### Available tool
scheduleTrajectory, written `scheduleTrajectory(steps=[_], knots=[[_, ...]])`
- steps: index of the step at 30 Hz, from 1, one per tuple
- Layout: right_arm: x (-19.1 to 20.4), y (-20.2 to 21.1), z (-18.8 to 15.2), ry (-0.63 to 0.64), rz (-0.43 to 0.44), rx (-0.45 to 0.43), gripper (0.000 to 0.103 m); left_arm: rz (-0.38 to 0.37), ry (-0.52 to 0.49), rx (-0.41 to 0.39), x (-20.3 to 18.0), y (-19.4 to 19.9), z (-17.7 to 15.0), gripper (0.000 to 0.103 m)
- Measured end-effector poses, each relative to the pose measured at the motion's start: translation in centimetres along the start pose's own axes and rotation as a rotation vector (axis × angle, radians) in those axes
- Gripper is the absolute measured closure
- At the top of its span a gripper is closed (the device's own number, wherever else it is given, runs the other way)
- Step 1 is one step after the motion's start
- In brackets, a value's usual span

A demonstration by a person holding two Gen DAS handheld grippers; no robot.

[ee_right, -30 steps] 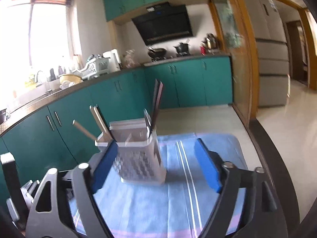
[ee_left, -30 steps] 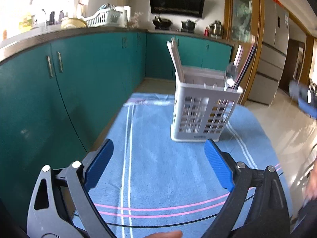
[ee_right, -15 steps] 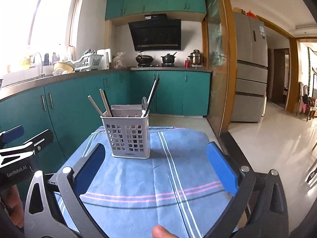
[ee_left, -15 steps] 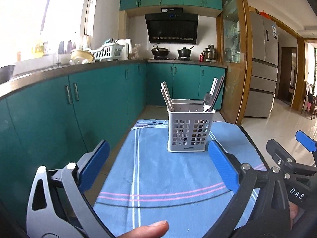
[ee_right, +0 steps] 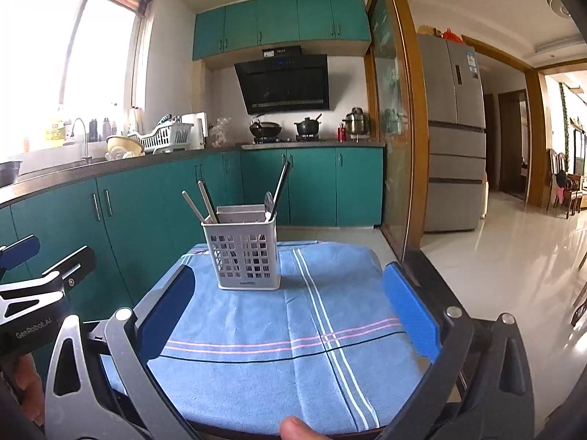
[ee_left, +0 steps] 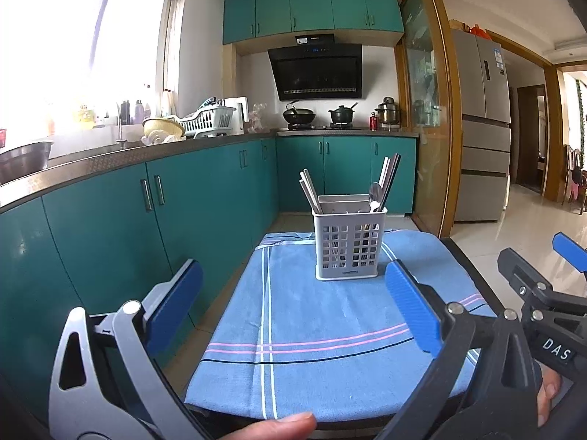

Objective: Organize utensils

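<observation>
A white slotted utensil holder stands upright at the far end of a blue striped cloth; it also shows in the right wrist view. It holds chopsticks, a metal spoon and dark chopsticks. My left gripper is open and empty, well short of the holder. My right gripper is open and empty, also held back from the holder, and it shows at the right edge of the left wrist view.
The cloth covers a small table with a dark rim. Teal cabinets run along the left, close to the table. A counter with a dish rack and a stove with pots stand beyond. A fridge and open tiled floor lie to the right.
Both grippers have pulled back from the holder and risen, so it looks smaller and farther away. Both stay open and empty.
</observation>
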State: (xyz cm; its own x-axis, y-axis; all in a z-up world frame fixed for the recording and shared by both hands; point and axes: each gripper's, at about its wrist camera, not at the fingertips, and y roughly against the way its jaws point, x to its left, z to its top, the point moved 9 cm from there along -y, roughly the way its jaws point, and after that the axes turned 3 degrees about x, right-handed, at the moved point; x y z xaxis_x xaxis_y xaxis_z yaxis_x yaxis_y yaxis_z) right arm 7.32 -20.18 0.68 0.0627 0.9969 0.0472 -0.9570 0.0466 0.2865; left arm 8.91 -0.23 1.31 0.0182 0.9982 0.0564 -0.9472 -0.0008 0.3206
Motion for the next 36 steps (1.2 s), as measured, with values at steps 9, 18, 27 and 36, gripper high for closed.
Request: scheduleTrajectory(steps=[9,18,27,36], knots=[[-0.25,0.46,-0.04,-0.008,-0.003,-0.002,0.003,-0.001,-0.008,-0.007,0.01,0.35,-0.01,0.004],[0.18,0.54,-0.09,0.01,-0.012,-0.004,0.003,-0.001,-0.006,-0.007,0.13,0.28,-0.08,0.004],[0.15,0.59,0.03,0.01,-0.006,-0.004,0.003,-0.003,-0.007,-0.004,0.22,0.23,-0.27,0.004],[0.21,0.68,0.15,0.014,-0.004,-0.003,0.003,0.0,-0.005,-0.004,0.3,0.22,-0.27,0.004]])
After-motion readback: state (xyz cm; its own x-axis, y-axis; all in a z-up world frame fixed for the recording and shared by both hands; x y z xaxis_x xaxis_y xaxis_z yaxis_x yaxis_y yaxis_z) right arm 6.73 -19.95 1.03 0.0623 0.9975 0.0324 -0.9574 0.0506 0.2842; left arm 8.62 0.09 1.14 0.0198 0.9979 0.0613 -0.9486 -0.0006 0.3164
